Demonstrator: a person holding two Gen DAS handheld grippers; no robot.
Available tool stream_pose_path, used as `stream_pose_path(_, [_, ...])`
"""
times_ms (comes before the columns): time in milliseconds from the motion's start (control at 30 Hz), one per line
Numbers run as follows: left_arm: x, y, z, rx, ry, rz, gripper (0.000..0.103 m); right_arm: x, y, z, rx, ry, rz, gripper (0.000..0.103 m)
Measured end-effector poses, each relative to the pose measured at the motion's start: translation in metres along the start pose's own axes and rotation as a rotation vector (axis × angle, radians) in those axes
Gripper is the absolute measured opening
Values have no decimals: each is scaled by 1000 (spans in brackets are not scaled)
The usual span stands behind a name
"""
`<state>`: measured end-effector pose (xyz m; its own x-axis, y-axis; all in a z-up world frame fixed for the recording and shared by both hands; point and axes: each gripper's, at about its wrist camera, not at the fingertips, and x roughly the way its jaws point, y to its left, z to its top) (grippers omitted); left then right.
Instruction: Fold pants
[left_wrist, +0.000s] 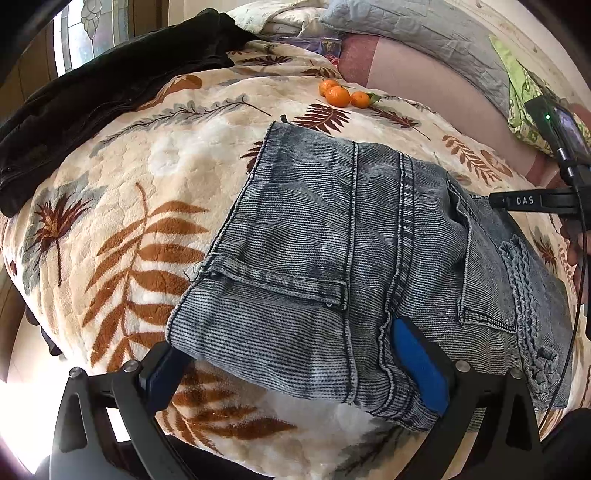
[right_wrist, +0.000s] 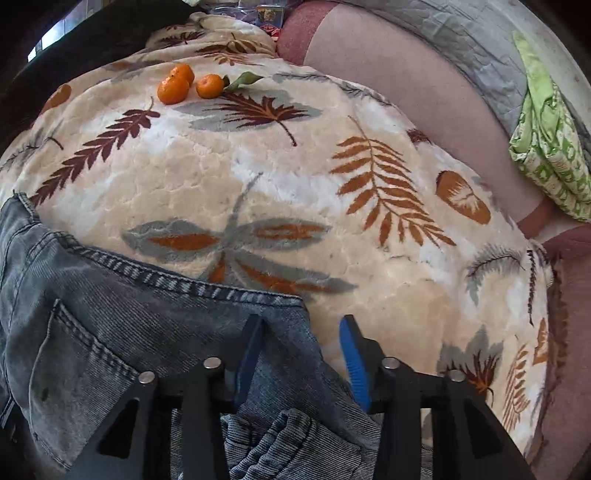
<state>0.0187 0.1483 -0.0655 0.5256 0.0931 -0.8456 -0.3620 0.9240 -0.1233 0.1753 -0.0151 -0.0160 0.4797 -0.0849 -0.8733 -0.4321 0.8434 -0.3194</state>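
Grey-blue washed jeans (left_wrist: 332, 240) lie folded on a leaf-patterned fleece blanket (left_wrist: 129, 192), back pocket up. My left gripper (left_wrist: 288, 338) stands wide open at their near edge. Its left finger (left_wrist: 162, 369) sits at the denim's corner and its right finger (left_wrist: 417, 365) lies on the cloth by the centre seam. In the right wrist view my right gripper (right_wrist: 301, 321) is partly closed but open over the jeans' (right_wrist: 129, 314) right corner. One pad (right_wrist: 249, 354) rests on denim and the other (right_wrist: 354, 365) over the blanket (right_wrist: 295, 177). Neither pad presses the cloth.
Three mandarins (left_wrist: 340, 94) lie on the blanket beyond the jeans. A black garment (left_wrist: 110, 81) is heaped at the far left. A grey quilted pillow (left_wrist: 424, 33), a green patterned cloth (left_wrist: 524, 92) and a bare pink sheet (left_wrist: 424, 85) lie at the far right.
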Motion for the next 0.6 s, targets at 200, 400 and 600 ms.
stream_pose_path(200, [-5,5,-2,-7,-3,-8,102,-39,11,4,137,-53,345,60])
stream_pose_path(400, [-8,7,-4,-5,-9,-22,102,2,64,1,-31,64,248,62])
stream_pose_path(600, [-9,5,-5,-10,-10,-18,102,-32,61,-2,-66,-6,177,53])
